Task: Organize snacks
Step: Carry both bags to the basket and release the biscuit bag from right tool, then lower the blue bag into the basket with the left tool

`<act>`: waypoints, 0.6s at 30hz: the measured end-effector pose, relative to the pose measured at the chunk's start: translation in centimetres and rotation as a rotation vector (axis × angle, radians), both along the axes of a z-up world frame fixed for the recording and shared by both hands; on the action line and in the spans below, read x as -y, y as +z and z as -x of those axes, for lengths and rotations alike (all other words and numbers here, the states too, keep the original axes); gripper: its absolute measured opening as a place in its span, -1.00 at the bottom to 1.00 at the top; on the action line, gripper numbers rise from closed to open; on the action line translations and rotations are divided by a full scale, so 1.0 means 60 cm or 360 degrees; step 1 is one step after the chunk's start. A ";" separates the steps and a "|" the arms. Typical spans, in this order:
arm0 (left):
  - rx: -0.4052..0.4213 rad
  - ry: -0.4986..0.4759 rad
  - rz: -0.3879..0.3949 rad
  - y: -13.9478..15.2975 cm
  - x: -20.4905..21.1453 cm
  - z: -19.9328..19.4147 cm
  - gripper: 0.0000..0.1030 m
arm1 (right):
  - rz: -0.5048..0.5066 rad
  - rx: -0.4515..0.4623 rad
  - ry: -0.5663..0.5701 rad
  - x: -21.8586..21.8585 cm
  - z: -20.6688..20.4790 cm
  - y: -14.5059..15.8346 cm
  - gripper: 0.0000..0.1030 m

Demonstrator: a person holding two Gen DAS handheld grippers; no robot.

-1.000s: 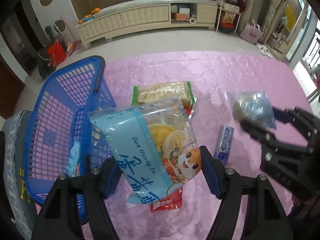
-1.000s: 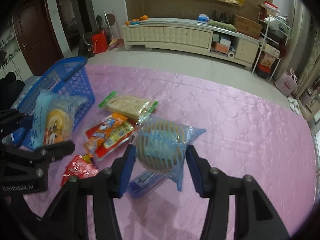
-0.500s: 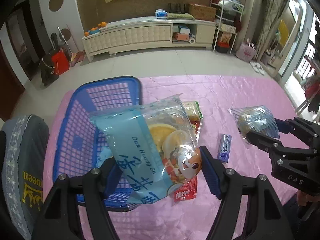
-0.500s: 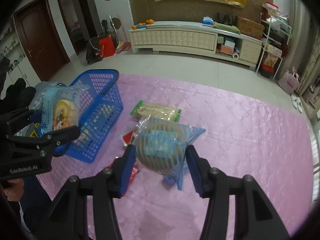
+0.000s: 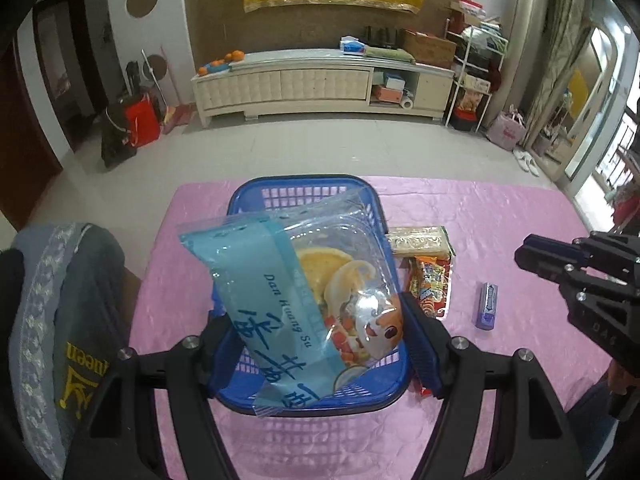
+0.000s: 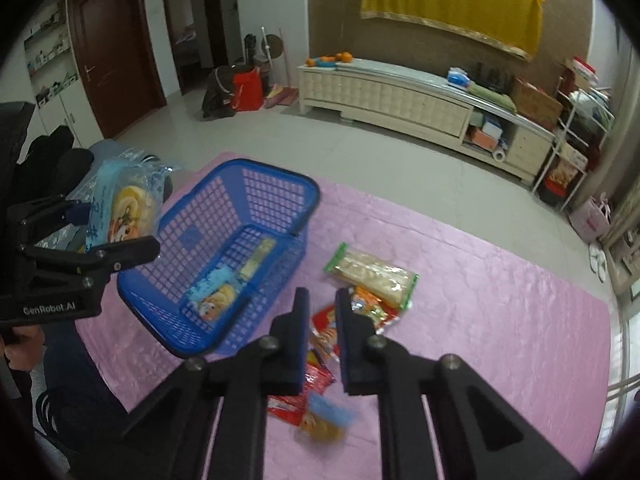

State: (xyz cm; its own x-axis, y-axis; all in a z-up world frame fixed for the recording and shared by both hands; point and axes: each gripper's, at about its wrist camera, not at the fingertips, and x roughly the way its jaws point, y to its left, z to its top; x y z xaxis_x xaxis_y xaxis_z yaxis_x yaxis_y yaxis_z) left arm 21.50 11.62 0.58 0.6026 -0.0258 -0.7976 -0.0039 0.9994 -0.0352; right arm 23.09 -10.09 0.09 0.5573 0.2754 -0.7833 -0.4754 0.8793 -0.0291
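Observation:
My left gripper point(image 5: 320, 340) is shut on a pale blue pastry bag point(image 5: 280, 280) and holds it tilted above the blue plastic basket point(image 5: 304, 182). In the right wrist view the same gripper point(image 6: 112, 228) and bag point(image 6: 124, 204) hang left of the basket point(image 6: 256, 168), which holds two packets point(image 6: 212, 300). My right gripper point(image 6: 322, 312) is closing, its jaws almost together with nothing between them. A clear bag with a round pastry point(image 6: 324, 420) shows blurred below it, over the pink cloth. The right gripper point(image 5: 536, 256) also shows at the right of the left wrist view.
On the pink cloth point(image 5: 500, 208) right of the basket lie a green-edged packet point(image 5: 420, 236), an orange-red packet point(image 5: 430, 284), a purple bar point(image 5: 488, 306) and red packets point(image 6: 320, 376). A grey cushion with yellow lettering point(image 5: 60, 320) lies at the left. A hand point(image 6: 20, 344) holds the left gripper.
The left gripper rose and carried the blue bag over the basket. The right gripper rose, lost the round pastry bag from between its pads, and its jaws came nearly together.

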 end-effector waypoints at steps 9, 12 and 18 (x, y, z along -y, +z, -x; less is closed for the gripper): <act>-0.0029 0.0062 0.0038 -0.029 -0.060 -0.002 0.35 | 0.0038 -0.0065 0.0113 -0.100 -0.019 -0.030 -0.68; -0.0050 0.0074 0.0064 -0.043 -0.081 -0.008 0.35 | 0.0081 -0.0083 0.0172 -0.138 -0.027 -0.050 -0.68; -0.0094 0.0105 0.0124 -0.067 -0.119 -0.025 0.35 | 0.0136 -0.0167 0.0184 -0.171 -0.050 -0.091 -0.68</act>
